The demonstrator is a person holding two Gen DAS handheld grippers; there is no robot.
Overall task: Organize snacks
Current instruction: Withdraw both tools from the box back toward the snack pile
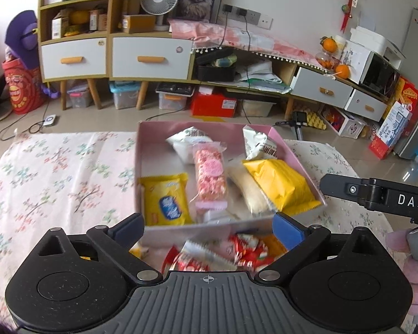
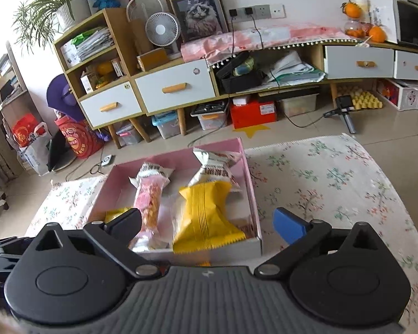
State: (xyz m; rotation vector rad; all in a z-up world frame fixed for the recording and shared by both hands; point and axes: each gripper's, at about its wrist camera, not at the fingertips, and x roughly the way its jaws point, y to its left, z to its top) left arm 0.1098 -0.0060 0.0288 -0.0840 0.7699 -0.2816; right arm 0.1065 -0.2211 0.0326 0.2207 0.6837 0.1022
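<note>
Both grippers, left gripper (image 1: 209, 226) and right gripper (image 2: 209, 221), tilt downward, spread wide and empty, over the pink box (image 1: 145, 150)

Matt pink cardboard box (image 1: 281, 139) holds glossy plastic snack wrappers: a crinkled yellow packet (image 1: 281, 185) beside a clear-film pink bar (image 1: 210, 178); under the box, soft floral cloth (image 1: 55, 172); behind it, smooth glossy floor tiles (image 1: 103, 119)

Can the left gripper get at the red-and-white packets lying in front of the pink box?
Probably yes. The left gripper is open and empty, and the red-and-white packets lie loose just below its fingertips, outside the pink box, with nothing covering them.
</note>
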